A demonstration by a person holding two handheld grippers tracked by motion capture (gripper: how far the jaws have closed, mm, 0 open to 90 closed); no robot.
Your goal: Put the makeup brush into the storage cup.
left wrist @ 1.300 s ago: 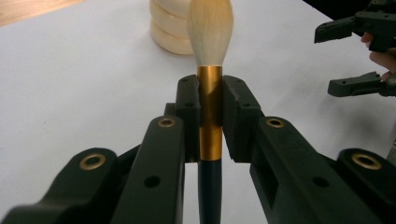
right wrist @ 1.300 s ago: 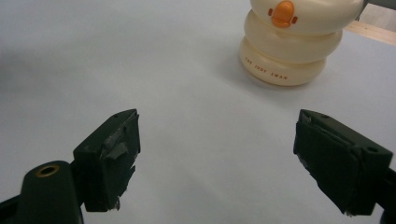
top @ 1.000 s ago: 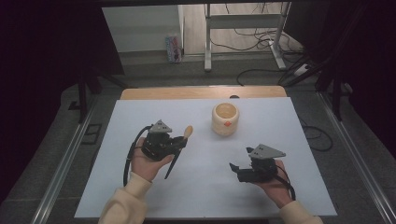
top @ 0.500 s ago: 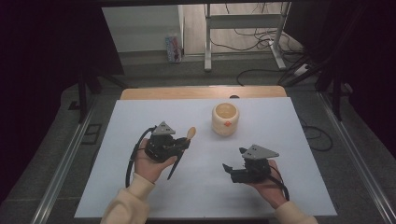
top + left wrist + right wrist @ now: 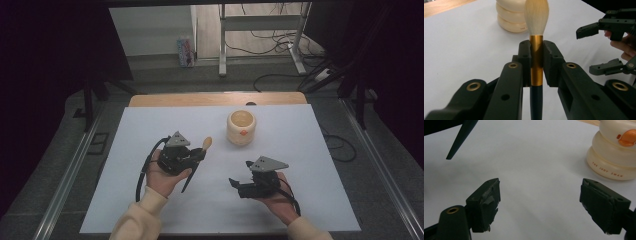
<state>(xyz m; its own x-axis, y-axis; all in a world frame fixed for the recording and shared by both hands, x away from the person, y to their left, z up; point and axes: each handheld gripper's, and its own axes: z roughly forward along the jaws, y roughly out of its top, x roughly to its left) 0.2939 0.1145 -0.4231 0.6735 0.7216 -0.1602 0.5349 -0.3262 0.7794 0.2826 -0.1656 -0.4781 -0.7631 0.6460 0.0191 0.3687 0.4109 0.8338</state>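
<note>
White sheet [image 5: 300, 200] covers the table under my hands, and I work outward from its near edge; closest to me, my right gripper [image 5: 238, 184] hovers low over the paper with its jaws spread wide and nothing between them (in the right gripper view both pads flank bare white); beside it my left gripper [image 5: 199, 155] is clamped on the brush [image 5: 536, 60], pads pressing the gold ferrule, pale bristle tip aimed away from me and dark handle trailing back toward my forearm; beyond both, near the wooden far edge of the table, stands the cream ribbed pot [image 5: 242, 128] with its orange mark, upright and well apart from either gripper. My worry is the hand-over or the dip: if I bring the right jaws in while they point at the handle's thin tail, they may knock it and twist the brush in the left grip; pushing the bristles toward the pot at an angle could tip it.
</note>
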